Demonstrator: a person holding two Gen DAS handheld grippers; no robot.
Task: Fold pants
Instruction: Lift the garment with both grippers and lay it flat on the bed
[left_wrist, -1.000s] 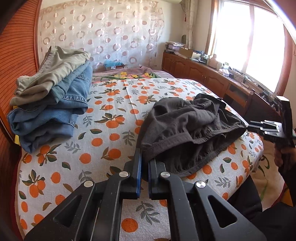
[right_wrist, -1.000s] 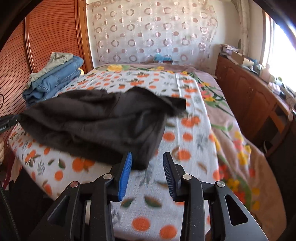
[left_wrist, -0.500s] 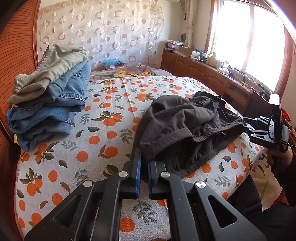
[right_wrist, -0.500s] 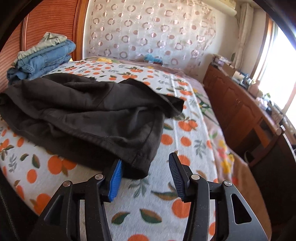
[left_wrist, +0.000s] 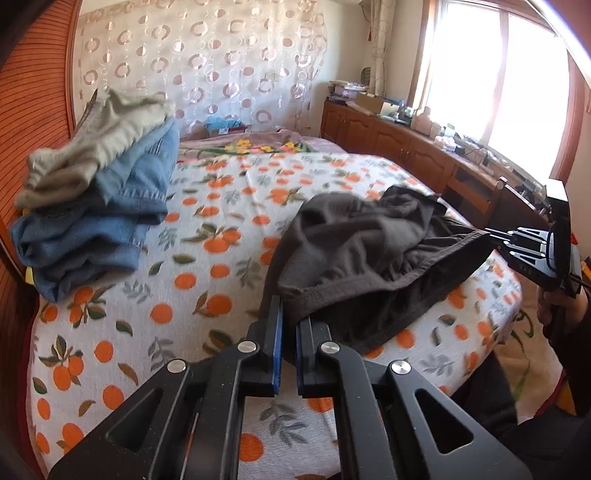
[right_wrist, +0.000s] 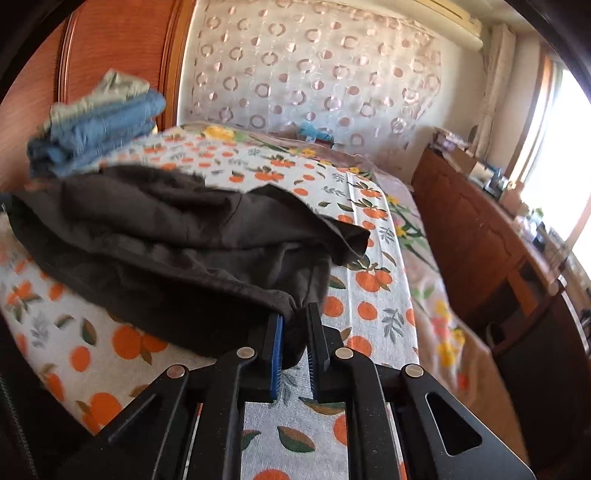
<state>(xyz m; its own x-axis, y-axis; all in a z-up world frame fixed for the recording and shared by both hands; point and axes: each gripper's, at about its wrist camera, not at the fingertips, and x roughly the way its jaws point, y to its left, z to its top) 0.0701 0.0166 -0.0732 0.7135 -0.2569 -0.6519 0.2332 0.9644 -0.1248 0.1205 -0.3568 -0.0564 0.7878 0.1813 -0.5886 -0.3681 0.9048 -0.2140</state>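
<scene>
Blown-out window (left_wrist: 495, 74) glare, fisheye blur

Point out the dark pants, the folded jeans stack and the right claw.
dark pants (left_wrist: 354, 254): left wrist view, on the bunched middle of the fabric.
folded jeans stack (left_wrist: 96, 236): left wrist view, on the blue denim side.
right claw (right_wrist: 295, 332): right wrist view, between its fingertips, closing on the pants' edge.

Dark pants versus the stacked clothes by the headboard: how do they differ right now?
The dark pants lie loose and rumpled near the bed's front edge; the stack of clothes is already folded, back by the headboard. The pants are pinched at two corners by the left gripper and the closing right gripper; the stack is untouched. Both rest on the orange-print bedspread.
</scene>
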